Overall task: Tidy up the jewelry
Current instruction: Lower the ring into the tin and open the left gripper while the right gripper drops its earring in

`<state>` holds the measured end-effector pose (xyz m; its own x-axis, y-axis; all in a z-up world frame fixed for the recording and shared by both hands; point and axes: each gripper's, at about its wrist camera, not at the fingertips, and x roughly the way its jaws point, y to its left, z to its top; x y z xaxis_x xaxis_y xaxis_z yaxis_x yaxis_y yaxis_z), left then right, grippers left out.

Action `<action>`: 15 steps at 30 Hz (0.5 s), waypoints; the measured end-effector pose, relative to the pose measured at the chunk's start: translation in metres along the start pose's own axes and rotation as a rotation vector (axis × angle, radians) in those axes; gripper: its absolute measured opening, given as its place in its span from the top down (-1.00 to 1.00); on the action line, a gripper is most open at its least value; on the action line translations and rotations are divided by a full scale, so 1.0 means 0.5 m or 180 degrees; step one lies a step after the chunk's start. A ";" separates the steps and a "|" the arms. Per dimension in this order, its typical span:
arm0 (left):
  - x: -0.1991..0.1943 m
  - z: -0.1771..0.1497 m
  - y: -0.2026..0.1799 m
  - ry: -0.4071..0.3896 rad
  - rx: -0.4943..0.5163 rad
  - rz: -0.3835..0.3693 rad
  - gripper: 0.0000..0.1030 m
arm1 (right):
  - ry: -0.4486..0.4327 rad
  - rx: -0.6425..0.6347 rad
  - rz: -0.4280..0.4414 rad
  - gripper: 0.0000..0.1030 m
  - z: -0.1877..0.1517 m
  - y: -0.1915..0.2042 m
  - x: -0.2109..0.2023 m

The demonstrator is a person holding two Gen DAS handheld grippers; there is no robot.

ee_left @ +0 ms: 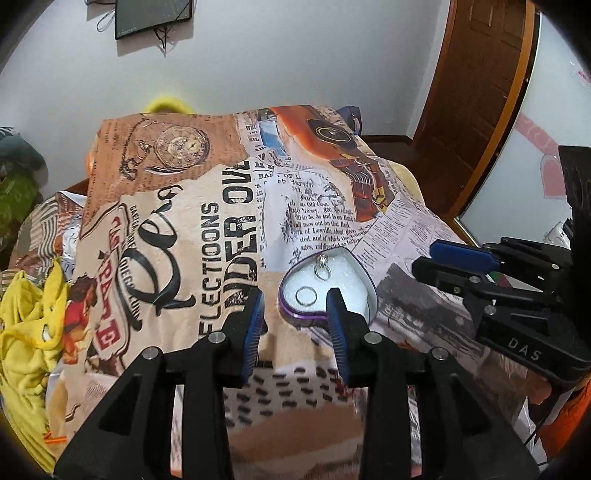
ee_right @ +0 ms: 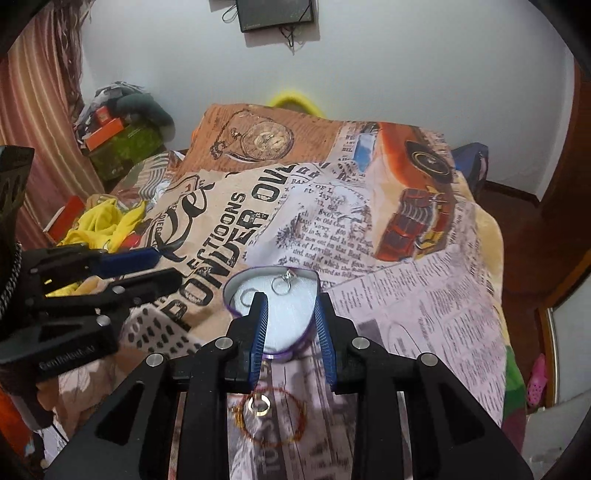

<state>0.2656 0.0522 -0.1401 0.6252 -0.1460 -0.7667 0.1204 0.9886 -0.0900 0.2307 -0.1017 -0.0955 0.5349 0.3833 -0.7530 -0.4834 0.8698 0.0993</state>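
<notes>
Heart-shaped box [ee_left: 364, 291] with two rings sits on printed blanket [ee_left: 207, 229] near white wall [ee_left: 295, 55]

A blanket printed with newspaper text, a pocket watch and an orange vintage car [ee_left: 207, 229] covers the bed. Crumpled yellow cloth [ee_left: 26, 325] lies at its left. A dark wall-mounted screen [ee_left: 153, 16] hangs on the white wall [ee_left: 295, 55], beside a brown wooden door [ee_left: 480, 92].

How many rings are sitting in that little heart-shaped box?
2. The ring with a stone lies near the far edge of the heart-shaped box; the plain ring lies nearer, toward its left. Nothing suggests more.
</notes>
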 end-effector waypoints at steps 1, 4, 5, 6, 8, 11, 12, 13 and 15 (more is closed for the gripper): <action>-0.005 -0.004 -0.001 0.0005 0.0001 0.0009 0.34 | -0.0004 0.0010 -0.0008 0.54 -0.004 0.000 -0.005; -0.019 -0.017 -0.007 0.0016 0.0014 0.0019 0.34 | -0.0004 0.0058 -0.0025 0.54 -0.018 -0.002 -0.018; -0.023 -0.023 -0.010 0.0019 0.0021 0.0025 0.34 | 0.0001 0.0067 -0.0038 0.54 -0.023 -0.003 -0.020; -0.026 -0.029 -0.013 0.0030 0.0023 0.0025 0.33 | 0.0004 0.0071 -0.0056 0.54 -0.027 -0.002 -0.022; -0.028 -0.041 -0.016 0.0060 0.0019 0.0016 0.33 | 0.0008 0.0070 -0.0088 0.54 -0.038 0.002 -0.029; -0.026 -0.061 -0.021 0.0115 0.0018 0.0007 0.33 | 0.0025 0.0056 -0.0138 0.54 -0.057 0.005 -0.036; -0.023 -0.065 -0.021 0.0139 0.0016 0.0010 0.33 | 0.0035 0.0051 -0.0154 0.54 -0.062 0.005 -0.036; -0.018 -0.071 -0.023 0.0167 0.0009 0.0009 0.33 | 0.0046 0.0042 -0.0173 0.54 -0.068 0.004 -0.035; -0.005 -0.084 -0.024 0.0238 -0.0002 0.0001 0.33 | 0.0080 0.0036 -0.0206 0.54 -0.080 0.001 -0.031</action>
<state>0.2301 0.0422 -0.1635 0.5658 -0.1426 -0.8121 0.1198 0.9887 -0.0901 0.1945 -0.1198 -0.1096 0.5472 0.3182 -0.7741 -0.4403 0.8960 0.0571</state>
